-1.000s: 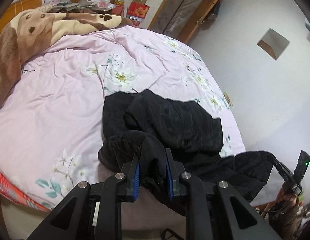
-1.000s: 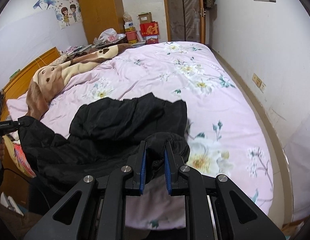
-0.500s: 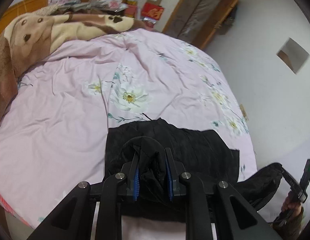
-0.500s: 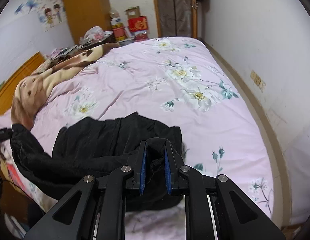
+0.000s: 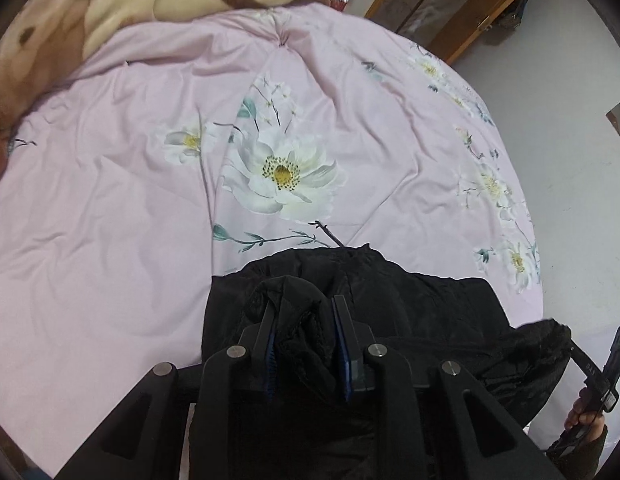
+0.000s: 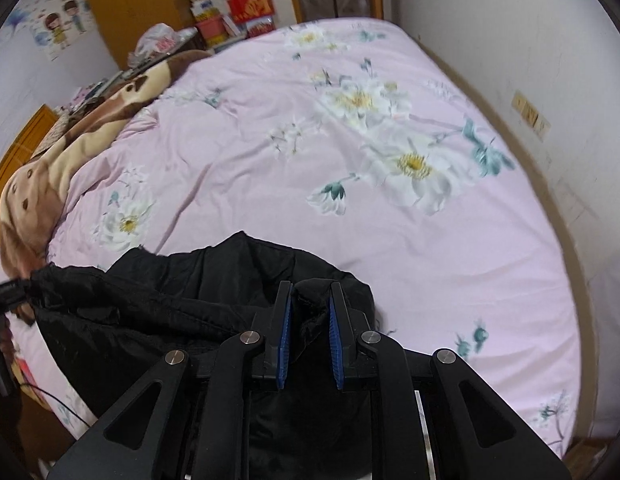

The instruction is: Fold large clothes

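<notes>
Right now I am gripping the black jacket (image 5: 394,312) with both tools; my left gripper (image 5: 305,320) has a bunched fold of it between its blue pads (image 5: 271,354), and its jaws are opening a little with the cloth between them; my right gripper (image 6: 308,308) is clamping another puffed edge of the same garment between narrow-set pads (image 6: 286,332). Just ahead of both sets of fingertips the jacket is lying in a doubled heap on the near part of the pink floral quilt (image 5: 109,208); beyond it the quilt is running bare toward the brown blanket (image 5: 69,12) at the far left.

To do this step well, as I judge it, I should be lowering both held edges together and level, keeping the span between my grippers taut so the upper layer is landing square on the lower one; letting go on one side early would be skewing the fold.

The jacket's long axis is running crosswise to my grippers, from one tool to the other; seen from the left tool, its right end is trailing off toward my hand (image 5: 586,420) on the other tool; which end is collar and which is hem I cannot tell.
</notes>
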Demonstrator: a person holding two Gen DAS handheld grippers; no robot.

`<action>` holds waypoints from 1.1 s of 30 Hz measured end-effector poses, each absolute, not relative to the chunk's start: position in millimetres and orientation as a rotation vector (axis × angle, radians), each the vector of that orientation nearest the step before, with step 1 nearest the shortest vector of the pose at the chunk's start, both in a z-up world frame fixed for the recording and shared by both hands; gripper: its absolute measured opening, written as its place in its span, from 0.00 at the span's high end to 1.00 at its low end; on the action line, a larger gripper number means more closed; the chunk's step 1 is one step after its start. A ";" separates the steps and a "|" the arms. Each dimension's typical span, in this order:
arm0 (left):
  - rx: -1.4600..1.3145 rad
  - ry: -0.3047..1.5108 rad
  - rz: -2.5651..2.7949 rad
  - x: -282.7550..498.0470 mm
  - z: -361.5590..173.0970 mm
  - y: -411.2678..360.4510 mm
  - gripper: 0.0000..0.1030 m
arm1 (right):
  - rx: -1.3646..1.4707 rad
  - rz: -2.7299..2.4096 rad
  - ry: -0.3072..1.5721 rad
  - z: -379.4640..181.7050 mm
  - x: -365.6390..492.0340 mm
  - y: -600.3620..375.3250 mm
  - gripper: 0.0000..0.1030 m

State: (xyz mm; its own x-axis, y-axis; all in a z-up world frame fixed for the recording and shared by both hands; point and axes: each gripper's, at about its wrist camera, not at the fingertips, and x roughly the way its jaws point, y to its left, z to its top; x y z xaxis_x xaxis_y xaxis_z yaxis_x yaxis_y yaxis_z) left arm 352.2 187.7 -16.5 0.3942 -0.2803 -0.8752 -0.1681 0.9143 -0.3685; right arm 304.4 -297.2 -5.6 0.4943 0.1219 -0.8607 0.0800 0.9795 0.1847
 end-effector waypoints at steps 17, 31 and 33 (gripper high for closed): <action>-0.383 1.086 -0.209 332.3 -38.9 234.9 0.35 | 0.235 0.119 0.926 -19.1 277.5 -347.2 0.47; -0.389 1.176 -0.337 352.9 -78.5 192.1 0.32 | 0.310 0.384 1.032 -76.3 307.1 -316.6 0.38; -0.382 1.172 -0.313 352.1 -77.6 190.1 0.40 | 0.281 0.354 1.036 -74.7 305.6 -311.4 0.59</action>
State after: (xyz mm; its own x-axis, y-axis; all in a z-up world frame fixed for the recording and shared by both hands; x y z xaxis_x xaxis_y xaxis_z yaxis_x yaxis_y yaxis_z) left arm 352.1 190.1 -77.6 0.3579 -0.4306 -0.8286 0.0400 0.8936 -0.4471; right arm 305.6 -311.4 -74.7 0.4621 0.4137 -0.7844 -0.1527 0.9084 0.3892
